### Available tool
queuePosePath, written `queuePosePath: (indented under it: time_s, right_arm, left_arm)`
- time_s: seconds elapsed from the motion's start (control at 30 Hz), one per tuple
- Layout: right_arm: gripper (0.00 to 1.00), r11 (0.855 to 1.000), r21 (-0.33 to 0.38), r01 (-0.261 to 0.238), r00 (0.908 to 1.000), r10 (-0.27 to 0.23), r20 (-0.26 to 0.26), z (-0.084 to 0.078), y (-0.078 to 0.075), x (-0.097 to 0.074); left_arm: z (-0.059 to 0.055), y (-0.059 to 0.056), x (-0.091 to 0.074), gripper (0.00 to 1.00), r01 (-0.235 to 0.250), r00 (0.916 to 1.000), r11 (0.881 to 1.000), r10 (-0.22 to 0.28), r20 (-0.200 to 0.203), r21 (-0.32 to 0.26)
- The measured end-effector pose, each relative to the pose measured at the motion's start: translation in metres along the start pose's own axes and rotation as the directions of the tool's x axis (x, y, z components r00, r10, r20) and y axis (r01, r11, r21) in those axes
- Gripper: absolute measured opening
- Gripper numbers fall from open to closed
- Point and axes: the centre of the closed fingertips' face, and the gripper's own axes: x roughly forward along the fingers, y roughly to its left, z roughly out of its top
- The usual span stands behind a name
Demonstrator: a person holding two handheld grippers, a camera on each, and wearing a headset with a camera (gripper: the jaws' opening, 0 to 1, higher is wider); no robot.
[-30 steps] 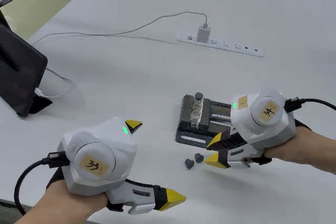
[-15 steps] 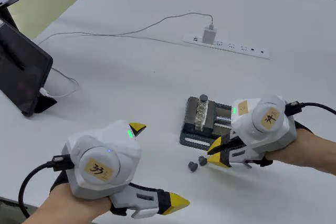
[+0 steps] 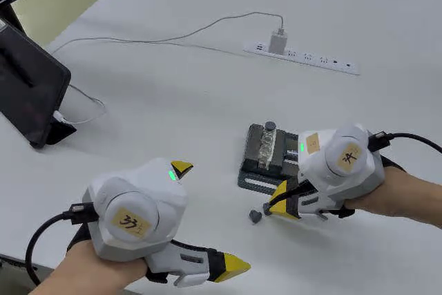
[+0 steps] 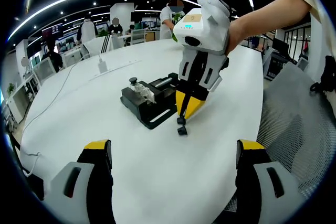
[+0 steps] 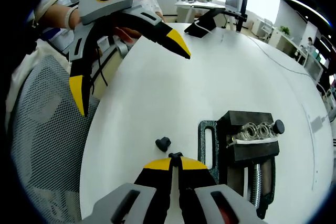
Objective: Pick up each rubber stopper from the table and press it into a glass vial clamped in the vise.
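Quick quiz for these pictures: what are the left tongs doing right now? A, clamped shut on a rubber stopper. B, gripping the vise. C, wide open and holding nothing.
C: the left tongs stand wide apart with nothing between their jaws, well short of the vise.
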Motion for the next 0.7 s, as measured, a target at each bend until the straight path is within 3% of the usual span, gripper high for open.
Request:
queuePosePath:
  time_s: [0.23,0.7]
  right_arm:
    - [0.0,1.0,-0.025,-0.001,0.9998,0.0,-0.019,-0.0001,0.0001,0.0004]
    - [0.0,0.988,0.155,0.021,0.9998,-0.022,0.002,0.0005,-0.0024,-0.0003]
  left_arm:
    - [0.0001,0.0003,0.001,0.98,0.001,1.0,1.0,-0.001,0.001,0.0]
    - [0.0032,-0.0033,0.0031,0.98,0.008,0.9998,1.0,-0.008,0.016,0.009]
